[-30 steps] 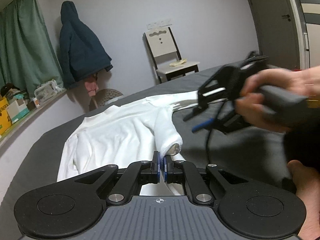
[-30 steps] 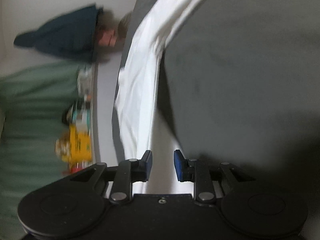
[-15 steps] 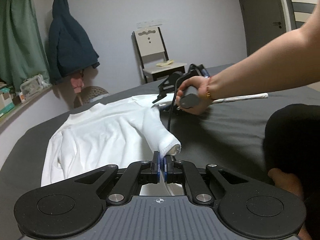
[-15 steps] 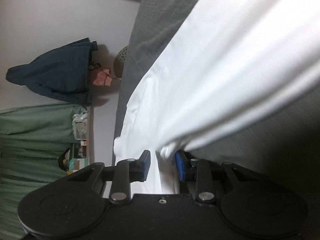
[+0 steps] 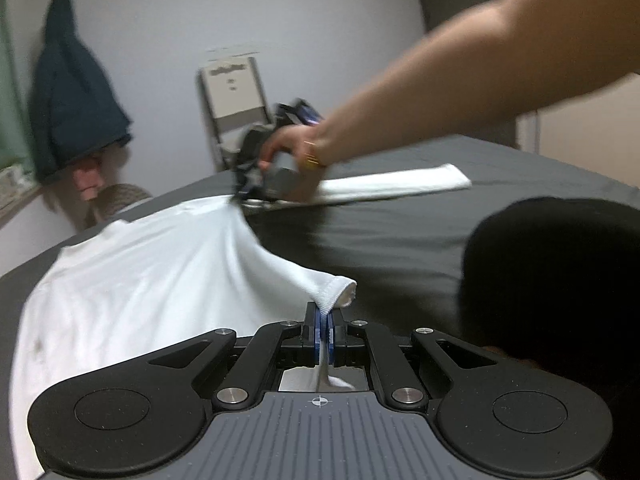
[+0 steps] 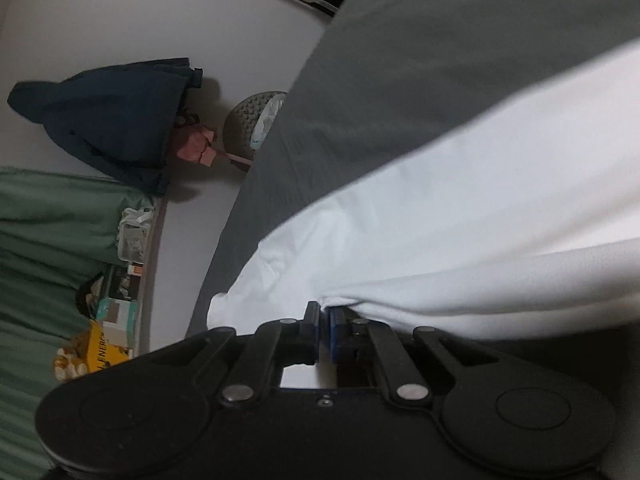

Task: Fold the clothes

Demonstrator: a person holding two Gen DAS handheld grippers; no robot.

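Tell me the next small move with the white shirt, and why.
Probably carry both grips across toward the shirt's middle. The left gripper is shut on the white shirt at its hem corner, and the right gripper pinches it near the shoulder, so that side hangs lifted off the dark bed.

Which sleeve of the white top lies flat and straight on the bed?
The far sleeve, stretched flat across the dark bed beyond the person's arm. The near sleeve is lifted, its cuff pinched in the left hand-held gripper.
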